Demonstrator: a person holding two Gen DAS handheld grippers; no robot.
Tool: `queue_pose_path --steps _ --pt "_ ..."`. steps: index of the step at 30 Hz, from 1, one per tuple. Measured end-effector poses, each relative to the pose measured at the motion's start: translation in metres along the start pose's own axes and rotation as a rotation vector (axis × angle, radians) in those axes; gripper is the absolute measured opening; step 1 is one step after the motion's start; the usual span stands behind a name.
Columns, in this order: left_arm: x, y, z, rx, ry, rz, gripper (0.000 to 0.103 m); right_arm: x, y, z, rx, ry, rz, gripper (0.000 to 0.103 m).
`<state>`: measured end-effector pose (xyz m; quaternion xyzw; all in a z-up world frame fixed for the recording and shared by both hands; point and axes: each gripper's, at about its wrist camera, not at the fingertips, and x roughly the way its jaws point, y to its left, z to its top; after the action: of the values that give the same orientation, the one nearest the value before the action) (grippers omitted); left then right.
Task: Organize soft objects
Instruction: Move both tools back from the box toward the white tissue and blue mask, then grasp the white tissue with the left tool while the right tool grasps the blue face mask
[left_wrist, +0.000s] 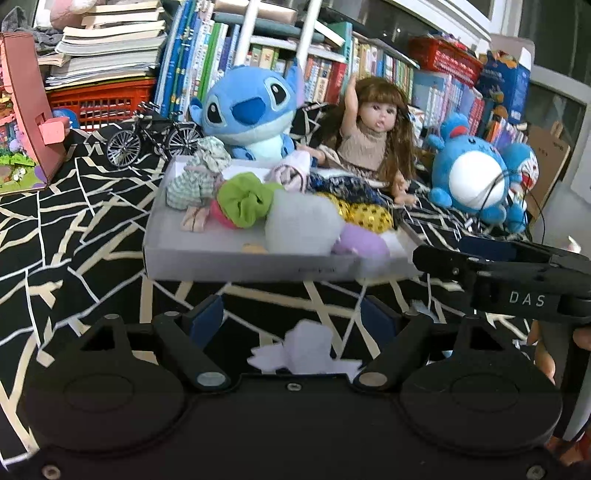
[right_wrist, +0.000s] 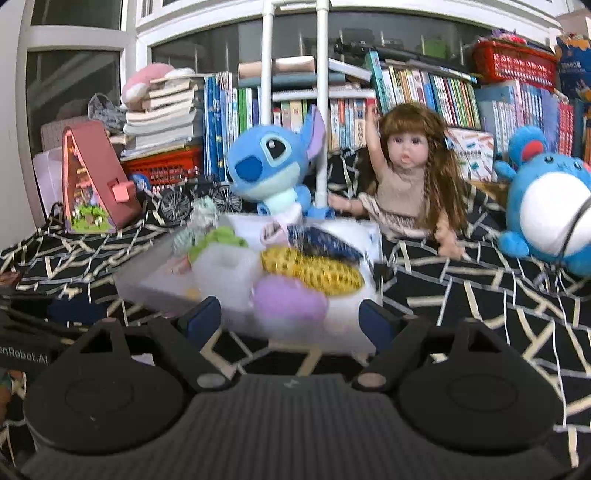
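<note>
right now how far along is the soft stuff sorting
Mostly gathered, it seems: the white tray already holds scrunchies, the green one and purple one among them. Nothing is in hand; the left gripper and right gripper both have open, empty jaws. A white scrap lies on the black cloth outside the tray.

You've got a black cloth with pale crack lines (left_wrist: 74, 229) underfoot, packed book rows (right_wrist: 424, 96) behind, white-framed windows (right_wrist: 74, 48) above.

Right-wrist view: tray (right_wrist: 347, 332) + purple plush (right_wrist: 288, 302) motion-blurred; round blue plush (right_wrist: 546, 206) cut off by right edge.
</note>
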<state>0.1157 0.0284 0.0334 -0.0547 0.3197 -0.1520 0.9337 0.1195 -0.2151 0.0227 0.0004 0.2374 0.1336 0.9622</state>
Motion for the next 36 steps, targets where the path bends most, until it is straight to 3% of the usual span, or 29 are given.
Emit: queue_pose_path --steps 25,36 --pt "0.005 -0.014 -0.036 0.053 0.068 -0.010 0.081 -0.018 -0.005 -0.050 0.028 0.072 -0.037 0.090" --pt "0.006 -0.020 -0.042 0.088 0.054 0.001 0.082 -0.020 -0.006 -0.060 0.032 0.085 -0.050 0.090"
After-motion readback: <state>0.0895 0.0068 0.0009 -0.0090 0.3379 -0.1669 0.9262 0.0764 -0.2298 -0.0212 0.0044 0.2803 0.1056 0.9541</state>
